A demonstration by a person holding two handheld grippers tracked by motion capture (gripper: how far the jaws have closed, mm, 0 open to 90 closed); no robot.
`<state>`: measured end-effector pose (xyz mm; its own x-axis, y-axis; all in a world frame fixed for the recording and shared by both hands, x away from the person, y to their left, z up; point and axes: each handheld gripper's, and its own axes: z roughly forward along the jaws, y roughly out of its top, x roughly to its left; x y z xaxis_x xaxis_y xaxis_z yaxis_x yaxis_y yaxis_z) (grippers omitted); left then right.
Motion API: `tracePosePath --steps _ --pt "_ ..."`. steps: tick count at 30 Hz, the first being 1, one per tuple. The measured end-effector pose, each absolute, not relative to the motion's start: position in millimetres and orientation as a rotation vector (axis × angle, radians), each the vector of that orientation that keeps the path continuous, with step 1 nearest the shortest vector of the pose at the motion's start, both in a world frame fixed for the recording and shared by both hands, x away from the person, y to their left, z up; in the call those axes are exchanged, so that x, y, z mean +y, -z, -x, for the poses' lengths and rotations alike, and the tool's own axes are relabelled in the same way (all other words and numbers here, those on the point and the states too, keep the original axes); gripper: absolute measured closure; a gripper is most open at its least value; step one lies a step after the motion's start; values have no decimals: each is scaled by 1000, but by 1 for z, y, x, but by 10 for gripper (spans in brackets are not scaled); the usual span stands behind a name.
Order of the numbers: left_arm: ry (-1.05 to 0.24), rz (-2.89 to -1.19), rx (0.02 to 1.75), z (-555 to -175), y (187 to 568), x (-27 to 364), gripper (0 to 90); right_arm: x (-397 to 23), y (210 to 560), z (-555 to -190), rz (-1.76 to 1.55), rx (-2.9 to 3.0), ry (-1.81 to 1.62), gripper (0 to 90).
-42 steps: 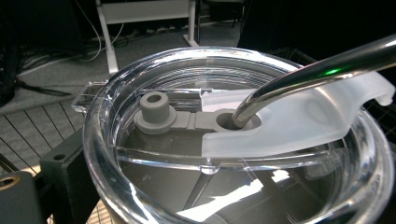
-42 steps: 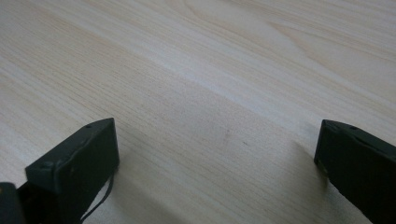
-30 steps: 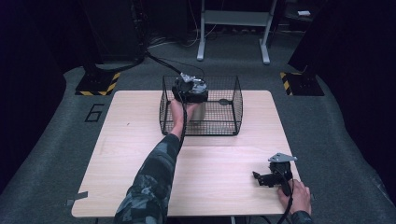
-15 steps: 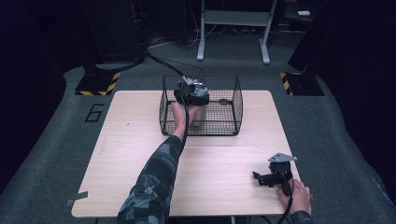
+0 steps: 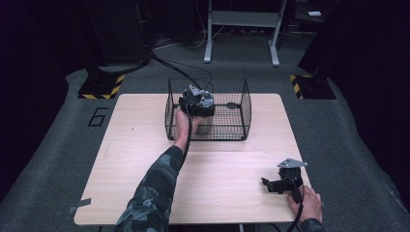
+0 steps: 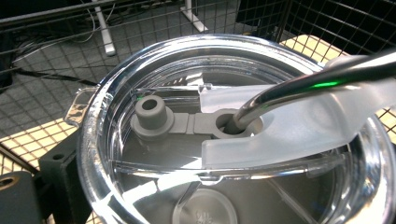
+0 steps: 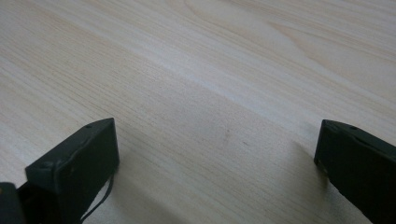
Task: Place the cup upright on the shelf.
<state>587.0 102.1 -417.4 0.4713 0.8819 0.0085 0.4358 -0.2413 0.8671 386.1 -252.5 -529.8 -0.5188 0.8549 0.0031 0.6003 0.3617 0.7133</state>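
Note:
A tumbler with a clear lid stands inside a black wire basket at the table's far middle. A metal straw passes through a grey rubber stopper strip in the lid. My left gripper reaches down into the basket from above and is shut on the tumbler just below the lid; one of its black fingers lies against the tumbler's side. My right gripper rests low at the near right of the table, open, with bare wood between its jaws.
The wooden table stands on grey carpet. A white desk frame and black-and-yellow striped floor bases lie beyond the far edge. A small dark object lies on the basket floor at the right.
My left gripper has shifted slightly toward the near side within the basket, still on the tumbler. The right gripper has not moved.

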Motion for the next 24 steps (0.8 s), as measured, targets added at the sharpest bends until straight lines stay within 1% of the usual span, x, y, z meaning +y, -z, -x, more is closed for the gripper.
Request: tracePosePath --steps 4,5,8,17,22,24 --pt "-668 -1880 1106 -586 417 99 32 -252 530 -386 -1285 2255 -960 0" --pt "-662 -1907 1108 -588 417 100 25 -252 530 -386 -1285 2255 -960 0" --pt "-643 -1895 1115 -588 420 102 1 -253 530 -386 -1265 2264 -944 0" --pt "-585 -1896 1107 -583 414 107 0 -252 530 -386 -1287 2253 -962 0" --pt "-598 -1963 1075 -575 403 113 0 -252 530 -386 -1272 2259 -948 0" --pt "-589 -1957 1077 -572 401 114 0 -252 530 -386 -1285 2254 -960 0"
